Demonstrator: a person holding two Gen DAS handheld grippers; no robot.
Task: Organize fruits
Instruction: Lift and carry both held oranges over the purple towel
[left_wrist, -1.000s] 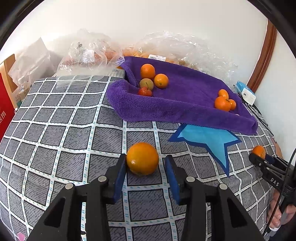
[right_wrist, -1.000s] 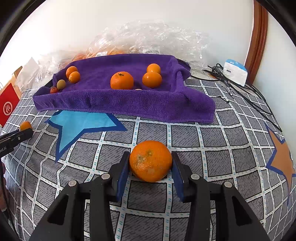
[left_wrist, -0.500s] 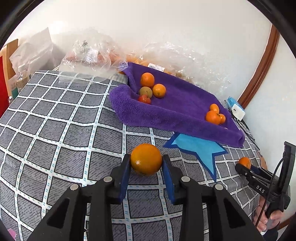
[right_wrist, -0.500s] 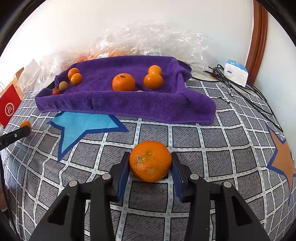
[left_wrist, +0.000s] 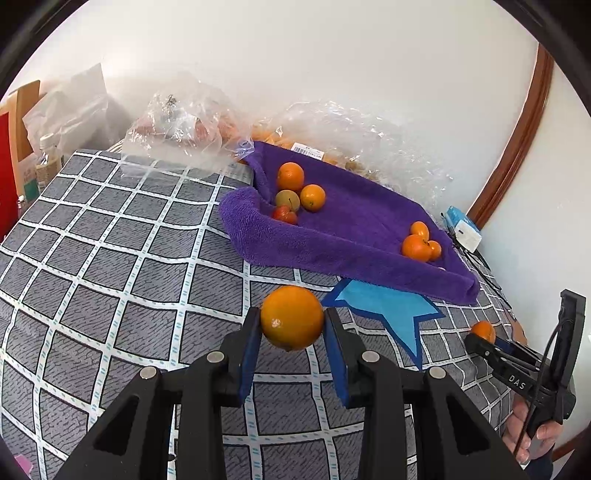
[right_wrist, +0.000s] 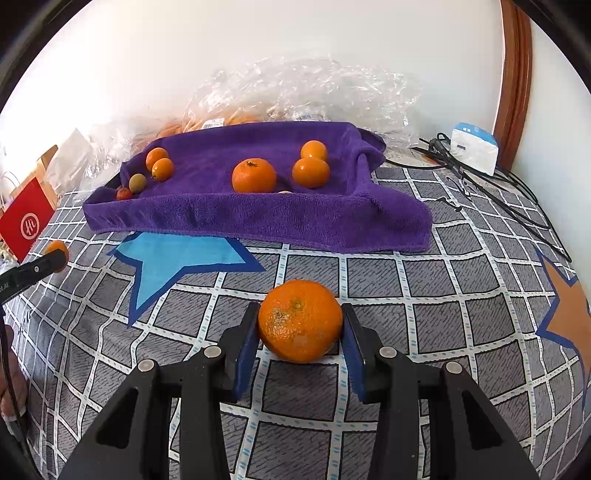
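Home bedroom: quilted checked bedspread, wood door trim, white wall

Seven fruits sit in the purple towel: five orange ones, one green one and one small red one. Two claws each grip one orange. The bed cover shows one blue star and one orange star.

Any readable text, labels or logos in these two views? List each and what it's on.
"DAS": white letters on the right tool's black body, left wrist view.
Round white logo on the red bag: a sign, characters not readable.
White barcode label on the plastic bag behind the purple towel: too small to read.
Blue-and-white box: print too blurred.
Left tool's white lettering: cut off, unreadable.
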